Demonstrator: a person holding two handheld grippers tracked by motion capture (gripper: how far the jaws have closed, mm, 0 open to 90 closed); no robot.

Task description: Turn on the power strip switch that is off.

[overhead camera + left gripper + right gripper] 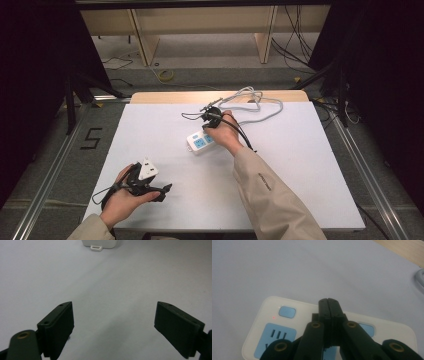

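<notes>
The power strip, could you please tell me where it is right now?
In the high view the power strip lies near the middle of the white table, directly under the right gripper, its grey cord coiled behind.

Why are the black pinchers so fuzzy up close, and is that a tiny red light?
Left gripper view: the open left gripper sits too near the lens, so its edges blur. Right gripper view: the shut right gripper looks soft too; yes, a small red dot glows on the white plastic power strip.

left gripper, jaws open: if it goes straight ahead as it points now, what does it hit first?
Most likely the white power strip: the left gripper looks along bare white table cover toward the strip's end at the top of its view. Depth is unclear; nothing lies between.
</notes>
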